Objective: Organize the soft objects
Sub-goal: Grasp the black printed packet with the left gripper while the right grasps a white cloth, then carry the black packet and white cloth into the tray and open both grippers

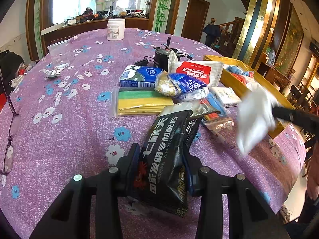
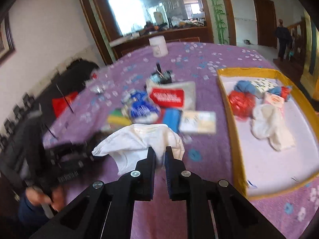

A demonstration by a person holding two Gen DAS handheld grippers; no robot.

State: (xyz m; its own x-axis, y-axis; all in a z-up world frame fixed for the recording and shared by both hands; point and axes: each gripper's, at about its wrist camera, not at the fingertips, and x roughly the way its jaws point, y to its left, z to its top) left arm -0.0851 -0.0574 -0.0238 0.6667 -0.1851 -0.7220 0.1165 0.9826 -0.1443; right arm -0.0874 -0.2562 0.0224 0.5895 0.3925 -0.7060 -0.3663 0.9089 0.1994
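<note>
white cloth (image 2: 139, 139) blurred, pile (image 2: 155, 107) smeared

Soft cloth, shiny plastic, matt black tools

The left tool (image 1: 161, 171), matt black plastic with bright metal screws, pinches a glossy black foil pouch (image 1: 167, 159); the right tool (image 2: 160, 159) grips limp white cloth (image 2: 137, 139), faintly stained. The tabletop (image 1: 69, 129) wears a matt, nubbly purple floral cloth. Crinkly glossy packets (image 1: 179, 85) gleam; the yellow tray (image 2: 231, 123) looks like smooth card.
</note>
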